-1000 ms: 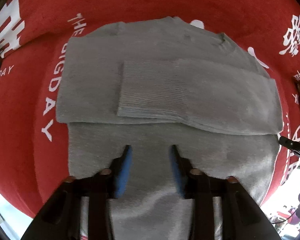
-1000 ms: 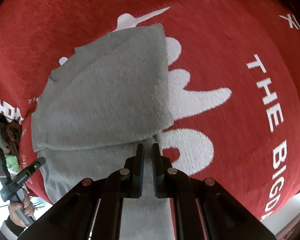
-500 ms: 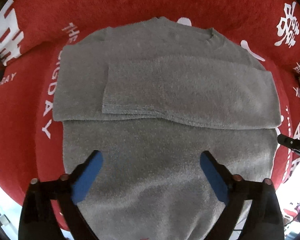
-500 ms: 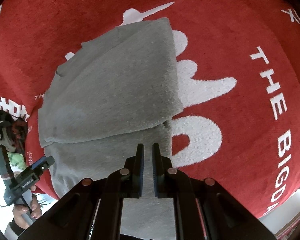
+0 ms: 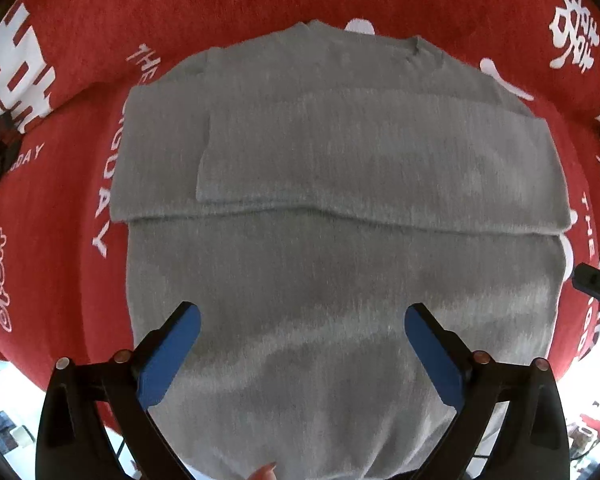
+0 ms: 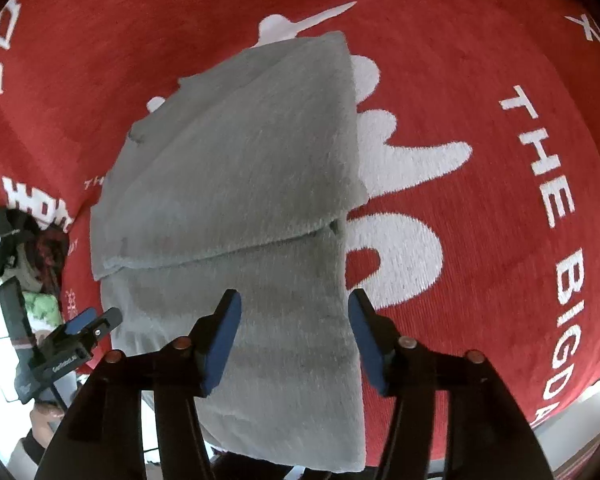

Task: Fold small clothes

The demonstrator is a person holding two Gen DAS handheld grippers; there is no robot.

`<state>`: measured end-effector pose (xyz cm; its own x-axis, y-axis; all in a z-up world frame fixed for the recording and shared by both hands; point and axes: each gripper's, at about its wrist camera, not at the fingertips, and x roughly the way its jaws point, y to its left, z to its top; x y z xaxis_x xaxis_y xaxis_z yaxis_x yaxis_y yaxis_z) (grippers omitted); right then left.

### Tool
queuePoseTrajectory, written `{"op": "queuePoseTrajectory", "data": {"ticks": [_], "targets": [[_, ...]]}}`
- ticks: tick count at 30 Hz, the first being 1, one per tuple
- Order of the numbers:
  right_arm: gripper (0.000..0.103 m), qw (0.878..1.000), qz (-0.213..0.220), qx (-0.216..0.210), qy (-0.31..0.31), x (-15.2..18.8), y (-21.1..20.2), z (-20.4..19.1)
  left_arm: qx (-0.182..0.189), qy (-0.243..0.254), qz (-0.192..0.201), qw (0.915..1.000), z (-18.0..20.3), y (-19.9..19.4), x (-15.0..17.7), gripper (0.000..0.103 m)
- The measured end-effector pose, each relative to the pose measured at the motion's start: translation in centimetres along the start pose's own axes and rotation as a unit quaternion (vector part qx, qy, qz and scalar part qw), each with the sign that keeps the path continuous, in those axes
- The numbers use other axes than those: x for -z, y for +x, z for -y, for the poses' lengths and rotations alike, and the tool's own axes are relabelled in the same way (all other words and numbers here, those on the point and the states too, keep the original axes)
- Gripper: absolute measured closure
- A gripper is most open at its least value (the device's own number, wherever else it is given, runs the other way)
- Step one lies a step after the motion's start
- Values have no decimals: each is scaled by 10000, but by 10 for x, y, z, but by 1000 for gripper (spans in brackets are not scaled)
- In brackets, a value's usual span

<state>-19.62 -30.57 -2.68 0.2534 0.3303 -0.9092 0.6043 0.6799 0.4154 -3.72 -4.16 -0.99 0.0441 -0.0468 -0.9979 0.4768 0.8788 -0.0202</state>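
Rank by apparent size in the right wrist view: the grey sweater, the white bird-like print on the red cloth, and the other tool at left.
1. grey sweater
2. white bird-like print
3. left tool, smallest, though it sits at the distorted edge.

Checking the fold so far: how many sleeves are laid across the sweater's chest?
2: the upper sleeve runs in from the right; the lower sleeve, from the left, lies mostly hidden beneath it on the grey sweater.

A small grey knit sweater [image 5: 340, 240] lies flat on the red cloth with white lettering, neckline at the far end, hem at the near edge. Both sleeves are folded across the chest, the right one on top, forming a band over the upper body.
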Motion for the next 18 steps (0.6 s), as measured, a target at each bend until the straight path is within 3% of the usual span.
{"op": "queuePoseTrajectory", "data": {"ticks": [7,10,18], "targets": [[43,9987,-337,-334,-165,21,5,5,-198,-688,-325,9969,-24,9,38,1],[43,9977,-459,-483,-143,32,9,8,49,-998,-533,9936,-39,11,61,1],[43,9945,-705,-751,-205,78,15,7,-27,-1027,-686,9923,-69,13,113,1]]}}
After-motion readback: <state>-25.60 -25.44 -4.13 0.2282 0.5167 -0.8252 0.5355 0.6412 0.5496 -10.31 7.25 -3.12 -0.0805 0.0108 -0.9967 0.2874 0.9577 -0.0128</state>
